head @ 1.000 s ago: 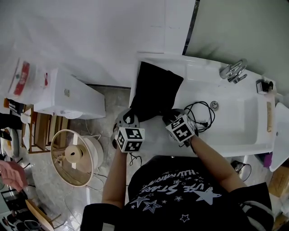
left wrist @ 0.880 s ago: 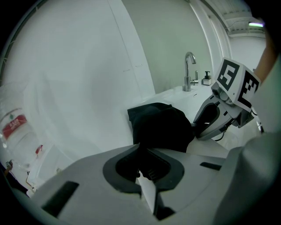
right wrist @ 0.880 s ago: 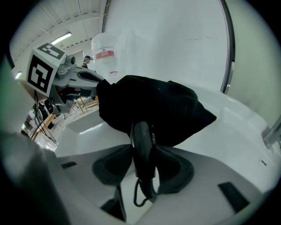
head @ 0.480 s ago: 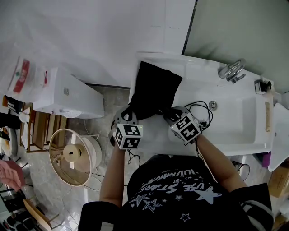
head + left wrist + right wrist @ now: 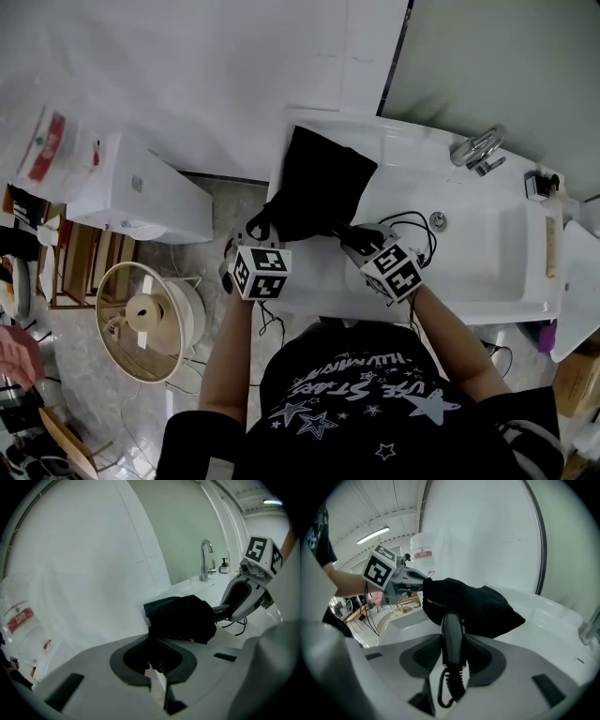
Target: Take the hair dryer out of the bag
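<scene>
A black cloth bag (image 5: 319, 186) lies on the white counter left of the basin. My left gripper (image 5: 261, 228) is shut on the bag's near edge; the fabric (image 5: 152, 641) is pinched between its jaws. The dark grey handle of the hair dryer (image 5: 451, 632) sticks out of the bag's mouth, and its head is hidden inside the bag (image 5: 471, 604). My right gripper (image 5: 349, 234) is shut on that handle, its jaws having just been closing on it. The coiled black cord (image 5: 449, 686) hangs from the handle and loops on the counter (image 5: 412, 234).
The white sink basin (image 5: 497, 253) with a chrome faucet (image 5: 478, 148) lies to the right. A small dark item (image 5: 534, 184) sits at the far right rim. Left of the counter stand a white appliance (image 5: 141, 197) and a round beige object (image 5: 150, 314) on the floor.
My right gripper has risen a little with the hair dryer handle in it. The left gripper keeps its hold on the bag and has hardly moved.
</scene>
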Motion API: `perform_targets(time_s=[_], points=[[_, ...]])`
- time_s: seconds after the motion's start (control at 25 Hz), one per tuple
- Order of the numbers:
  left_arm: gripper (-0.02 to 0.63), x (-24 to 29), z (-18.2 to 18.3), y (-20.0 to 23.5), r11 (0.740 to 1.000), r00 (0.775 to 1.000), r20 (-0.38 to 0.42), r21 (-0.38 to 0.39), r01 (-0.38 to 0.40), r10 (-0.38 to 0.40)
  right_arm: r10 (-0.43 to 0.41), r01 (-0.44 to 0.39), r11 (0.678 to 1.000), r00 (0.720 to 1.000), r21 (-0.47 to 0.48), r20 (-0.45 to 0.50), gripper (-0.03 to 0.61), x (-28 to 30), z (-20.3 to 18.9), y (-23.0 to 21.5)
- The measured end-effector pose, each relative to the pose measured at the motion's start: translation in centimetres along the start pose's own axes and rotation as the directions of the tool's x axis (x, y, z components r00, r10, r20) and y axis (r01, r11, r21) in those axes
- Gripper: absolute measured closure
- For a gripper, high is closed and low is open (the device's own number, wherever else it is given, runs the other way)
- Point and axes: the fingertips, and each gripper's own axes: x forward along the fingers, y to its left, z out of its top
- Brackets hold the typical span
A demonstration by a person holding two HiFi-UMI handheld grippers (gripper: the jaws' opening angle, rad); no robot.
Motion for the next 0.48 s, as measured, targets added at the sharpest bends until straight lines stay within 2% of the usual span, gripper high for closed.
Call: perform_targets(time_s=[0.24, 0.48], points=[[0.592, -0.4, 0.3, 0.6, 1.0, 1.0, 0.003, -0.017, -0.024, 0.024, 0.044, -0.047, 0.997, 0.998, 0.059, 0.048, 0.42, -1.4, 0.3, 0.6], [0.592, -0.9, 0.6, 1.2, 0.999, 0.999, 0.003, -0.035, -0.038, 0.039, 0.062, -0.061, 0.998, 0.997, -0.02, 0.055, 0.422, -3.1, 0.3, 1.5]])
